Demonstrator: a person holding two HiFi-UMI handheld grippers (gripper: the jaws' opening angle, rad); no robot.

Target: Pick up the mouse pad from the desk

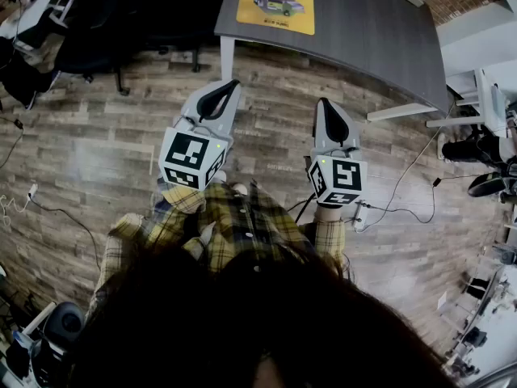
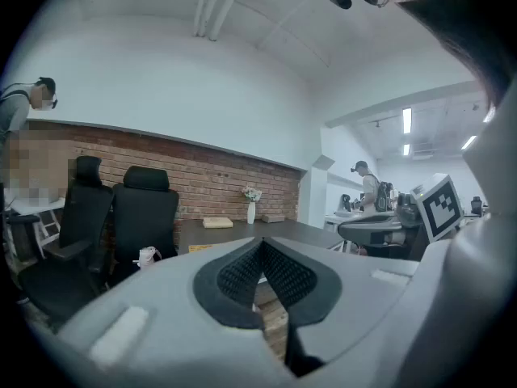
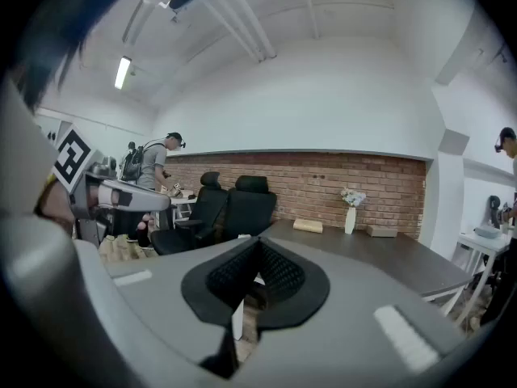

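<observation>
A yellow mouse pad [image 1: 275, 6] with a car picture lies flat on the grey desk [image 1: 363, 31] at the top of the head view. Both grippers hang over the wooden floor, short of the desk's near edge. My left gripper [image 1: 229, 86] is shut and empty, its tip below the desk's left corner. My right gripper [image 1: 325, 103] is also shut with nothing in it, pointing toward the desk's front edge. In the left gripper view the jaws [image 2: 261, 245] meet in front of the desk [image 2: 242, 233]. In the right gripper view the shut jaws [image 3: 258, 247] face the desk [image 3: 380, 257].
Black office chairs [image 1: 97, 39] stand left of the desk. White desk legs [image 1: 227, 57] and a white frame [image 1: 485, 95] stand at the right. Cables [image 1: 412, 192] trail over the floor [image 1: 81, 152]. A white vase [image 3: 350, 219] and a box [image 3: 307, 226] sit at the desk's far side. People stand in the background.
</observation>
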